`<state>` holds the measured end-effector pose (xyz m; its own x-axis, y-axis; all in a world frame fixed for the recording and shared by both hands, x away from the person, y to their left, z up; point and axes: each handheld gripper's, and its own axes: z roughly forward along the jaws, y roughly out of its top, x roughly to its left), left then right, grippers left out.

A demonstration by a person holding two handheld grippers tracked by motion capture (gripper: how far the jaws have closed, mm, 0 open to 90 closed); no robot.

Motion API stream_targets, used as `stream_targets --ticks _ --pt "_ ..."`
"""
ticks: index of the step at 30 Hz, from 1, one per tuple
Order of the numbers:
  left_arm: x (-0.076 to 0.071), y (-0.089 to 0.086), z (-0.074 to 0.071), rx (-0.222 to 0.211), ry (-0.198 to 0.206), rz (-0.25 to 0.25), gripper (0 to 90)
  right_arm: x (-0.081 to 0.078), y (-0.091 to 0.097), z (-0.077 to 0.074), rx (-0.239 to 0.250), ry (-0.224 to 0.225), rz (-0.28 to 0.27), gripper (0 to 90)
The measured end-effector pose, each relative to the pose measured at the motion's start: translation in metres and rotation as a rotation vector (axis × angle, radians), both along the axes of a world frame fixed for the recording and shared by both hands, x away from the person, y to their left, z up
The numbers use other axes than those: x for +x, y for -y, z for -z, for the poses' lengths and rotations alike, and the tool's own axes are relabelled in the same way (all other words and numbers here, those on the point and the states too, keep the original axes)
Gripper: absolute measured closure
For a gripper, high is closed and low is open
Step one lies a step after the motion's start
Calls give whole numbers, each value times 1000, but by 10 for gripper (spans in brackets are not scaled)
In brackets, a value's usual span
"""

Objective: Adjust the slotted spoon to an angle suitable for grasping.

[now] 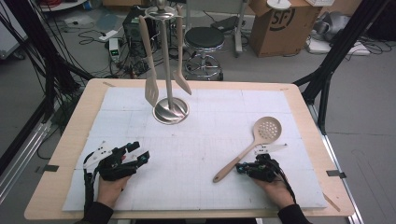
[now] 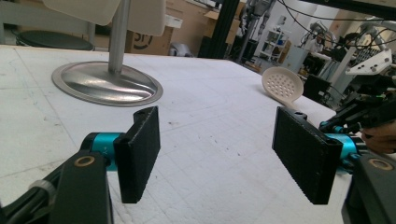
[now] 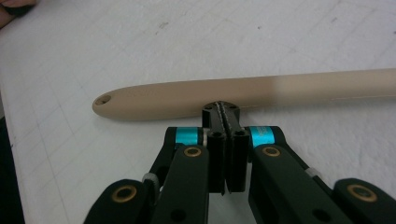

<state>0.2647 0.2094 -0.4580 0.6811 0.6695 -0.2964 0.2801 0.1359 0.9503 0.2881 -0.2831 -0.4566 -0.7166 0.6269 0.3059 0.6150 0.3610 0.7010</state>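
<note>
Right gripper (image 3: 223, 108) sits closed at the skimmer (image 1: 252, 145) handle, tips against its side, nothing pinched. Skimmer lies flat on the mat, front right, bowl pointing away. Looks like the pre-grasp step: jaws must open and straddle the handle next. Left gripper (image 2: 217, 154) open, empty, idle. Count: 1 skimmer on the table, 2 utensils hanging on 1 rack (image 1: 171, 110).

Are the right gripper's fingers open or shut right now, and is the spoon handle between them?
Shut. The right gripper's fingers are pressed together, tips at the near side of the slotted spoon's handle, nothing between them.
</note>
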Motion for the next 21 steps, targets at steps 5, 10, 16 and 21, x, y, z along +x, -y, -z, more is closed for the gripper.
stream_targets --ticks 5,10,16,21 --pt "0 0 0 -1 0 1 328 6 -15 0 -13 8 -13 894" --pt "0 0 0 -2 0 1 328 15 -29 0 -7 12 -13 894" --pt "0 0 0 3 1 3 329 23 -45 0 -18 23 -2 894" --pt "-1 0 0 3 2 4 329 28 -50 0 -12 25 5 895"
